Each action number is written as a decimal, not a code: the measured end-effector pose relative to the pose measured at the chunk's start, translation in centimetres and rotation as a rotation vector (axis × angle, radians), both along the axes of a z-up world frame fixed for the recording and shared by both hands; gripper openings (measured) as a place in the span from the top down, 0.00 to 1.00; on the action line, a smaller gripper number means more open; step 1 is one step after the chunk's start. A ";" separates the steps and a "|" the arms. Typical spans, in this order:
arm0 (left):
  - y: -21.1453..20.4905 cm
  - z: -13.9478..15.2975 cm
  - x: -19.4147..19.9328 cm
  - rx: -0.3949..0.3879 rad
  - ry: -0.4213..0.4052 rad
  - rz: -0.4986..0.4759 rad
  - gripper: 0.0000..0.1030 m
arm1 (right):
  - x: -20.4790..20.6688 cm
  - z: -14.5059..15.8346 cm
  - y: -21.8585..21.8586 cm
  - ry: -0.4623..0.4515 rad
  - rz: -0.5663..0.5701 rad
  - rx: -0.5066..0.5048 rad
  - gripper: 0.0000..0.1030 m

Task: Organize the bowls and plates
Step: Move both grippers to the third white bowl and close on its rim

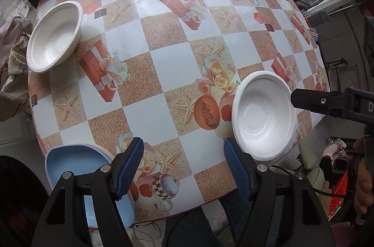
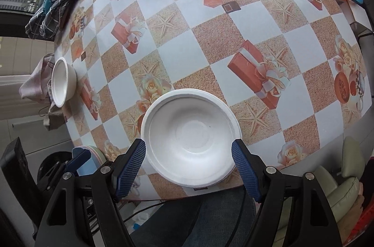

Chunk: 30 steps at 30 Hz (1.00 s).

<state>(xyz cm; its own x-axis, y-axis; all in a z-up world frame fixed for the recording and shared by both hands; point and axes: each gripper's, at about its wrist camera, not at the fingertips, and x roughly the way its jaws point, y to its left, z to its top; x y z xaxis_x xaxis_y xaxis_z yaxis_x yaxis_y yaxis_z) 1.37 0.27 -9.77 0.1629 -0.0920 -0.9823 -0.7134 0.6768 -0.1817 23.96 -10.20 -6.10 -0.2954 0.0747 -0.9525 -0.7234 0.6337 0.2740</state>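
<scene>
Partly hidden blue plate point(image 1: 70, 160) sits behind the released left gripper point(image 1: 183, 167); right gripper point(image 2: 189, 167) gapes around the bowl point(image 2: 190, 137).

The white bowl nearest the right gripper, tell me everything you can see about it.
The near white bowl is round, matte, seemingly moulded pulp or foam, with a stepped rim and a flat circular base. It sits upright and empty on the tablecloth at the table's near edge, between the open right gripper fingers, which are not visibly touching it.

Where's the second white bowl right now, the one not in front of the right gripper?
The second white bowl sits at the table's far left edge in the left wrist view, beside hanging cloths and well beyond the blue plate stack.
</scene>
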 end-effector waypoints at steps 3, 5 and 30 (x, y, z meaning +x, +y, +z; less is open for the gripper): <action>0.6 0.3 -0.9 0.002 -0.012 0.029 0.27 | -1.8 0.3 1.7 0.009 0.059 0.013 0.25; 1.2 0.4 -1.6 -0.001 -0.019 0.055 0.27 | -3.1 0.3 2.9 0.015 0.102 0.012 0.25; 18.2 1.3 -10.4 0.118 -0.022 0.449 0.26 | -11.5 -1.0 19.1 -0.009 0.317 0.050 0.00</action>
<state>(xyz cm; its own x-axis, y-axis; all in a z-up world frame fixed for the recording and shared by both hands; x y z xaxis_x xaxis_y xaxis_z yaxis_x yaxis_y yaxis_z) -9.00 18.46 -8.43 0.1817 0.1044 -0.9778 -0.9373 0.3190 -0.1402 12.47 8.89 -7.13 -0.3026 0.0274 -0.9527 -0.8852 0.3624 0.2916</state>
